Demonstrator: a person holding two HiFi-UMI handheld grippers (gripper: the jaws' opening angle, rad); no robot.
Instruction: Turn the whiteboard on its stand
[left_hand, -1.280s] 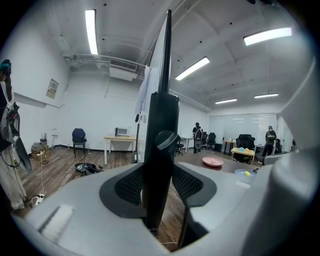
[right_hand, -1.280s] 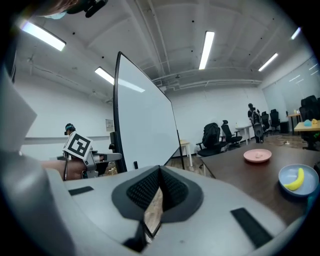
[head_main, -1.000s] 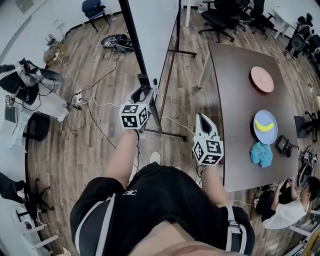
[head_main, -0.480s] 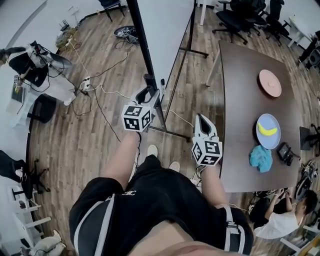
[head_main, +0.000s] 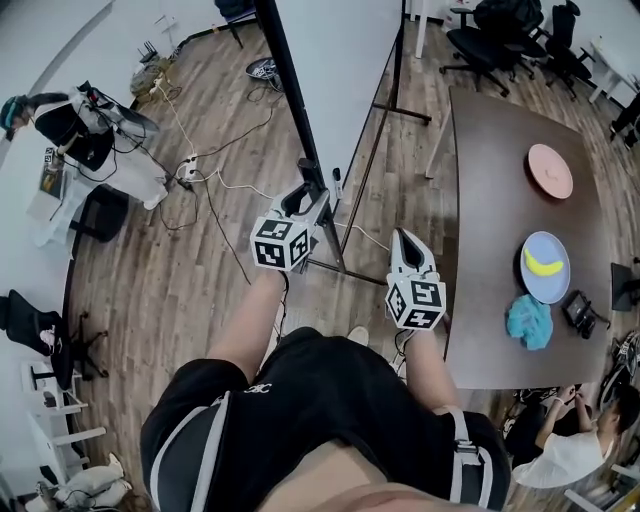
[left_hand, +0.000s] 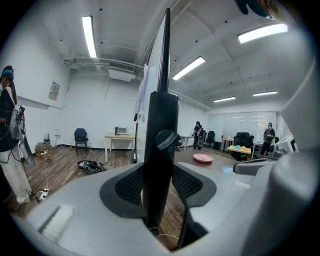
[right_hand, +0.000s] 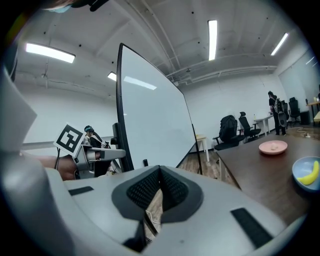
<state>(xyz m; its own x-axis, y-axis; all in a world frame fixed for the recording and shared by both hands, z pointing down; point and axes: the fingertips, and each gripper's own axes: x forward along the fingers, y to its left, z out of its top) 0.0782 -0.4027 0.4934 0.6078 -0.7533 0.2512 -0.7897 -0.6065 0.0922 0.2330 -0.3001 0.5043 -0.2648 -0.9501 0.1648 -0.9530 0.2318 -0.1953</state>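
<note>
The whiteboard (head_main: 340, 60) stands upright on its black stand, seen edge-on from above in the head view. My left gripper (head_main: 305, 200) is at the stand's near black post (head_main: 290, 90), just below its knob. In the left gripper view that post (left_hand: 160, 150) runs between the two pads, which press on both sides of it, and the left gripper (left_hand: 159, 172) is shut on it. My right gripper (head_main: 408, 245) hangs to the right, clear of the stand, with its pads together and nothing held. The right gripper view shows the board's white face (right_hand: 150, 125) ahead of the right gripper (right_hand: 160, 172).
A dark brown table (head_main: 500, 200) stands close on the right with a pink plate (head_main: 550, 170), a blue plate holding a banana (head_main: 546, 266) and a teal cloth (head_main: 528, 322). The stand's foot bar (head_main: 345, 268) lies by my feet. Cables (head_main: 200, 170) trail on the wooden floor at left; office chairs (head_main: 500, 40) stand behind.
I have stepped toward the stand, and the floor and table have slid in the head view. My left gripper has closed in on the post. The right gripper has held its place.
</note>
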